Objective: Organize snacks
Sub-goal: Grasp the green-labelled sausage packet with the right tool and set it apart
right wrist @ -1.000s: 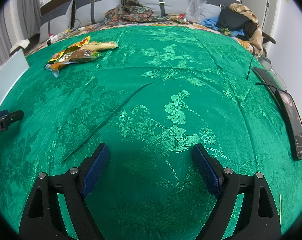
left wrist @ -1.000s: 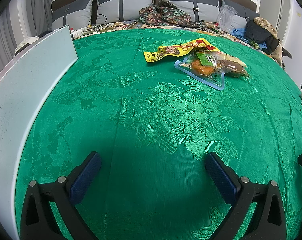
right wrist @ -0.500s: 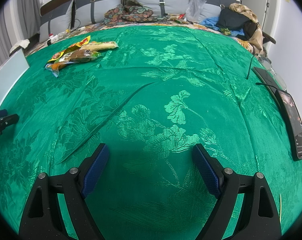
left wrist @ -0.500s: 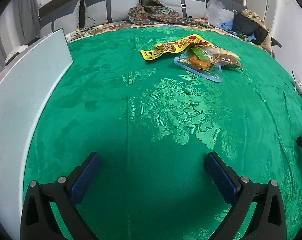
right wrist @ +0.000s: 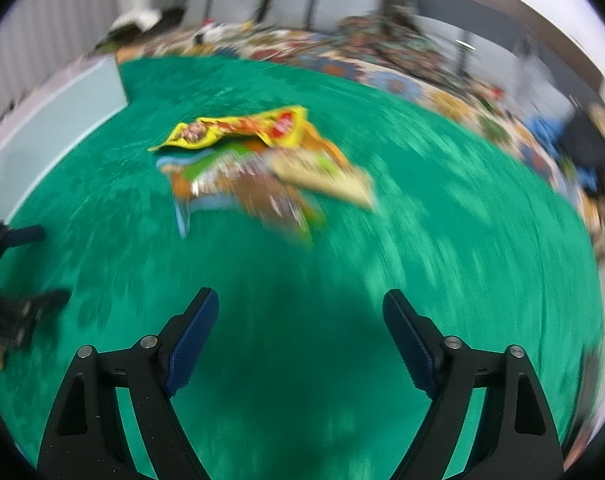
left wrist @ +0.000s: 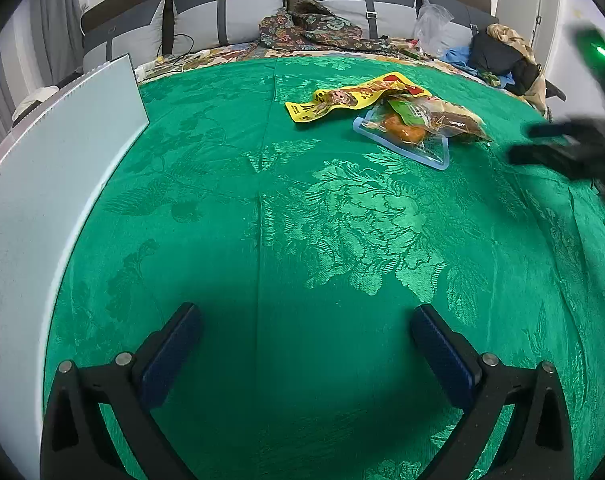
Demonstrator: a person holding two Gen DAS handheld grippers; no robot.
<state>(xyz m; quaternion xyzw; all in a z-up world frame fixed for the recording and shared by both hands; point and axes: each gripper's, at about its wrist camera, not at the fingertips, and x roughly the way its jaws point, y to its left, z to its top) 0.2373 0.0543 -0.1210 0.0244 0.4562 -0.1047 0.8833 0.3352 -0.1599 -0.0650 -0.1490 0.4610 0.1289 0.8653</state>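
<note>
A small heap of snacks lies far across the green cloth (left wrist: 302,208): a yellow packet (left wrist: 354,98), a clear blue-rimmed bag with an orange snack (left wrist: 406,132) and a brown packet (left wrist: 458,122). My left gripper (left wrist: 305,312) hangs open over bare cloth, well short of them. The right wrist view is motion-blurred; in it my right gripper (right wrist: 299,294) is wide, its jaws closing slightly with nothing between them, and the yellow packet (right wrist: 238,130) and the rest of the heap (right wrist: 262,184) lie ahead. In the left wrist view the right gripper (left wrist: 558,148) is a dark blur beside the snacks.
A tall white board (left wrist: 42,184) stands along the cloth's left edge. Grey pillows (left wrist: 230,16), patterned clothing (left wrist: 310,30), a plastic bag (left wrist: 434,24) and dark clothes (left wrist: 502,56) crowd the far side. The left gripper (right wrist: 18,272) shows at the right view's left edge.
The right gripper has swung left toward the snack heap, which now sits in the middle of its blurred view; it also appears at the right of the left view. The left gripper has barely moved.
</note>
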